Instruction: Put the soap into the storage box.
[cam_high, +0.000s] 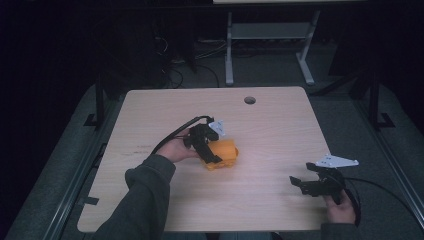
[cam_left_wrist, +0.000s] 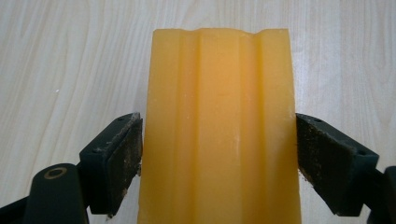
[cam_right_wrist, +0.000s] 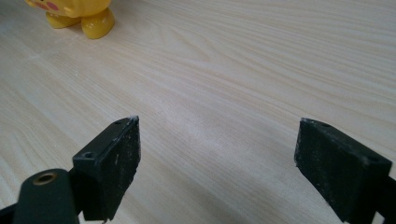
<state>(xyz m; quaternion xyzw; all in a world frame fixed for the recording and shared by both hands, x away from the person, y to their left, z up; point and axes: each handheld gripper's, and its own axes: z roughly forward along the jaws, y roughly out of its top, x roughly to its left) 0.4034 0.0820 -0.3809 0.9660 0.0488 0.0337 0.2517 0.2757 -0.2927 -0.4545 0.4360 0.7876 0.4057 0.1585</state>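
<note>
A yellow-orange toy (cam_high: 226, 152) lies on the wooden table (cam_high: 260, 125) a little left of its middle. My left gripper (cam_high: 214, 150) reaches it from the left, and its jaws sit on the toy's two sides. In the left gripper view the toy's ridged body (cam_left_wrist: 219, 140) stands between the two pads (cam_left_wrist: 126, 158), which press against its flanks; my left gripper (cam_left_wrist: 217, 121) is shut on it. My right gripper (cam_high: 301, 176) rests low near the table's front right, open, with bare wood between its fingers. From my right gripper (cam_right_wrist: 218, 120) the toy's feet and pink-spotted face (cam_right_wrist: 77, 11) show far off.
A round cable hole (cam_high: 249, 100) sits near the table's far edge. Beyond the table stands a white desk frame (cam_high: 270, 40) on a dark floor, with cables lying around it. Black cables trail from both grippers. Bare wood spreads between the two hands.
</note>
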